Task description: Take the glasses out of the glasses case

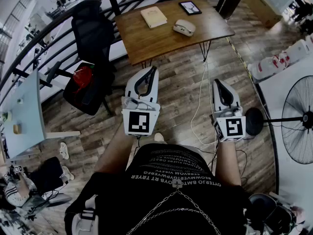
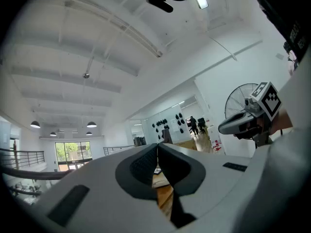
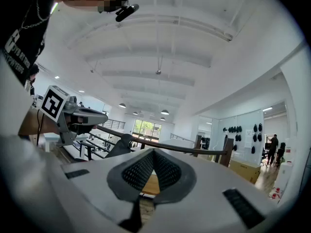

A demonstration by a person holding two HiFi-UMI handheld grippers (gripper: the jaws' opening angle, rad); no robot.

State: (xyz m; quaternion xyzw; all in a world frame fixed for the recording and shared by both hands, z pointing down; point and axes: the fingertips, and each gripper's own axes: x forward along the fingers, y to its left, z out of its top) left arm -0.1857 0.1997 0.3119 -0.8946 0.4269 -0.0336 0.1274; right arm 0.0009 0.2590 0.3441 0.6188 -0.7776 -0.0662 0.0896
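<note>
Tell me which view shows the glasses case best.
The head view: the case lies whole and unobstructed on the wooden table, beside a book and a tablet. Each gripper view shows only a sliver of tabletop past its shut jaws; no case can be made out there.

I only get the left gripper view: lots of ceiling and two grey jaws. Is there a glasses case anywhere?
Observer: Yes. The head view shows a pale oval glasses case lying on a wooden table ahead of the person.
Operator: Anything else up there?
Observer: A tan book and a dark tablet, both apart from the case.
Operator: Is the other gripper holding something?
Observer: No. The right gripper view shows the right gripper shut, with nothing between its jaws.
</note>
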